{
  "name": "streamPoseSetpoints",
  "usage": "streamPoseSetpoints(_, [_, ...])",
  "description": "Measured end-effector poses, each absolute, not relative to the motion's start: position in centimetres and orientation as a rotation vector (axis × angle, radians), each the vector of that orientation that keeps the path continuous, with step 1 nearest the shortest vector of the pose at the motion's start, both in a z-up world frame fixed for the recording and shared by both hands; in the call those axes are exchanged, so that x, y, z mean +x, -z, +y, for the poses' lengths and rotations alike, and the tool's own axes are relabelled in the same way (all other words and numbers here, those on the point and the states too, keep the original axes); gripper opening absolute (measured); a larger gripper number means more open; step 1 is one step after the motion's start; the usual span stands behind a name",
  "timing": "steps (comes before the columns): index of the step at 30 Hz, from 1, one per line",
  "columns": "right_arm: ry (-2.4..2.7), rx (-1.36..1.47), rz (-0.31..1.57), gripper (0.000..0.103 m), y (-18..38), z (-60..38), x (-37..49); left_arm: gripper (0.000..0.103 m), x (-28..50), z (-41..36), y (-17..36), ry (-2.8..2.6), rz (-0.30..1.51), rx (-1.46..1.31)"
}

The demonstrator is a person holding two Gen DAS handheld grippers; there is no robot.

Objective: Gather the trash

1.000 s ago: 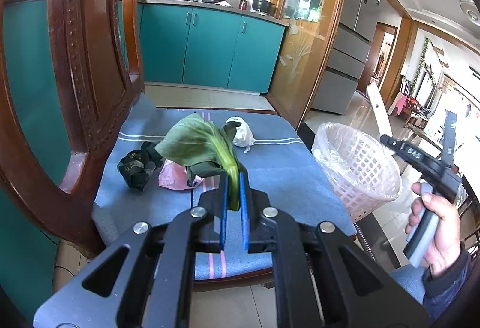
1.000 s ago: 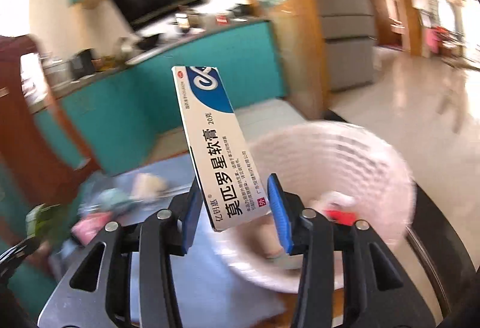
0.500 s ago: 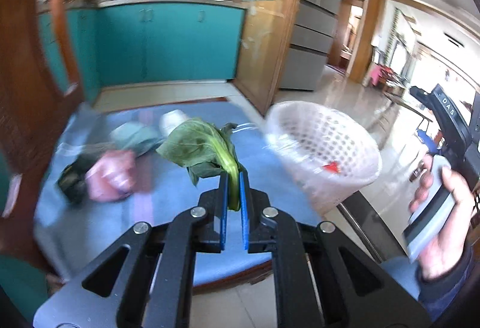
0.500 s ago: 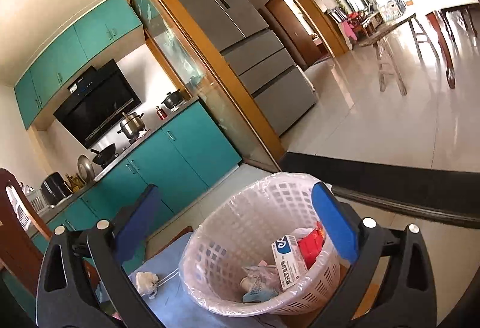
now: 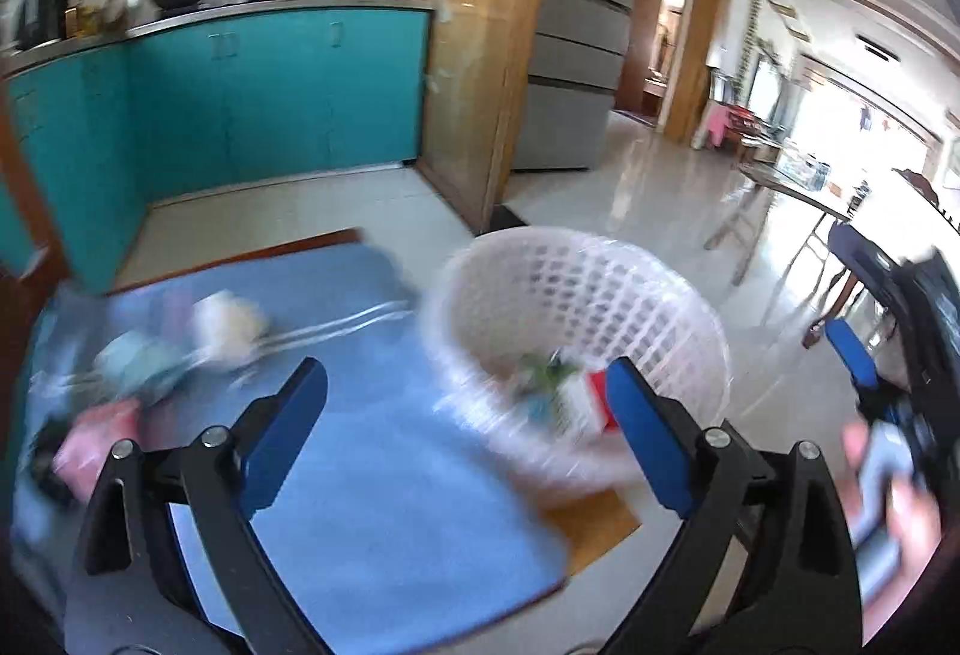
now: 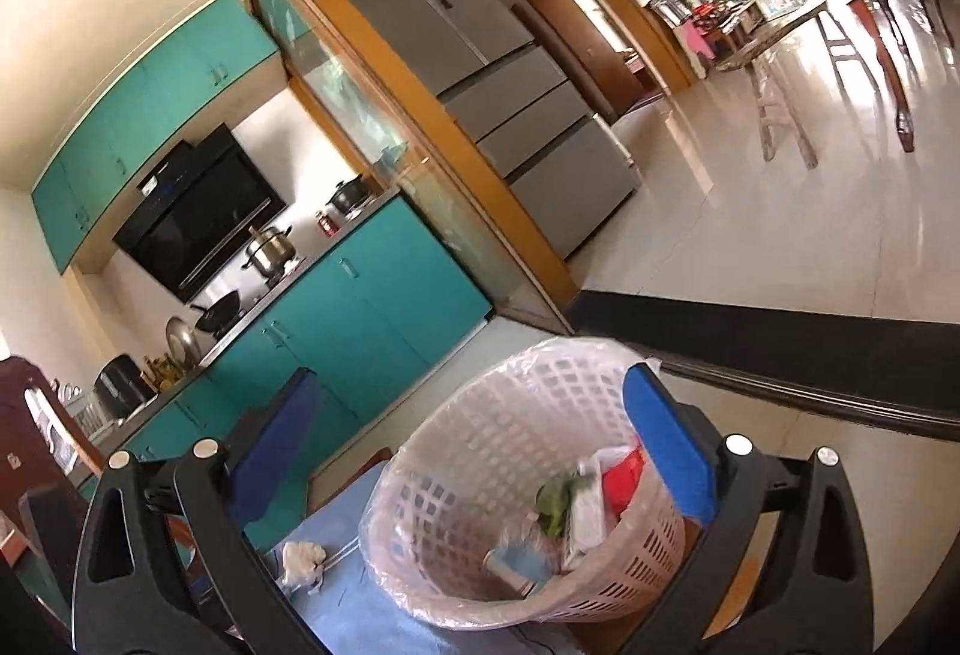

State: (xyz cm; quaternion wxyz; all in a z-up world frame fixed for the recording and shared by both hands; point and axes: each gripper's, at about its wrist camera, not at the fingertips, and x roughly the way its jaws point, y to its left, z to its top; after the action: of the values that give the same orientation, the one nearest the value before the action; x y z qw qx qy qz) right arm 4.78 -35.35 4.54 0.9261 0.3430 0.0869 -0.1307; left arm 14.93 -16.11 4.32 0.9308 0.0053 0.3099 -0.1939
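Note:
A white lattice basket [image 5: 576,295] [image 6: 480,439] lined with clear plastic stands at the right edge of a blue-cushioned chair seat [image 5: 384,475]. Inside lie a green leaf [image 6: 555,502], a white medicine box [image 6: 585,517], red wrapping [image 6: 621,481] and a blue item. My left gripper [image 5: 465,433] is open and empty, above the seat beside the basket. My right gripper [image 6: 480,451] is open and empty, above the basket. On the seat remain a white crumpled tissue [image 5: 231,322] [image 6: 303,556], a blurred teal piece [image 5: 129,364] and a pink piece [image 5: 90,436].
Teal kitchen cabinets [image 5: 252,97] stand behind the chair. A wooden partition [image 5: 474,55] and a grey fridge [image 6: 498,73] are beyond. A dark chair back [image 6: 24,415] is at the left. The hand holding the right gripper [image 5: 900,475] shows at the right edge.
My left gripper swung right to the basket and opened; the green leaf it held now lies in the basket. My right gripper, which dropped the medicine box earlier, stays open above the basket.

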Motion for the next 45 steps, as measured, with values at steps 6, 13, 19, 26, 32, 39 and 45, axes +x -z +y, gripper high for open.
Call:
streamPoseSetpoints(6, [0.117, 0.576, 0.309, 0.099, -5.3, -30.5, 6.8, 0.099, 9.2, -4.3, -4.6, 0.164, 0.571, -0.008])
streamPoseSetpoints(13, [-0.13, 0.205, 0.488, 0.098, -4.8, -18.4, 8.3, 0.099, 8.0, 2.8, -0.5, 0.006, 0.663, -0.132])
streamPoseSetpoints(19, [-0.191, 0.114, 0.54, 0.098, -4.3, -14.8, 8.5, 0.099, 8.1, 3.7, -0.5, 0.028, 0.683, -0.178])
streamPoseSetpoints(26, [-0.194, 0.103, 0.557, 0.098, -3.7, -14.2, 8.8, 0.099, 7.8, 3.4, -0.4, 0.032, 0.686, -0.169])
streamPoseSetpoints(32, [-0.19, 0.105, 0.563, 0.098, -3.6, -14.1, 8.8, 0.099, 8.0, 3.4, -0.2, 0.022, 0.696, -0.164])
streamPoseSetpoints(39, [-0.197, 0.11, 0.555, 0.098, -3.5, -14.3, 8.8, 0.099, 8.3, 3.4, 0.2, 0.016, 0.705, -0.162])
streamPoseSetpoints(45, [-0.196, 0.111, 0.554, 0.098, -3.5, -14.4, 8.8, 0.099, 8.5, 3.2, 0.5, 0.021, 0.711, -0.158])
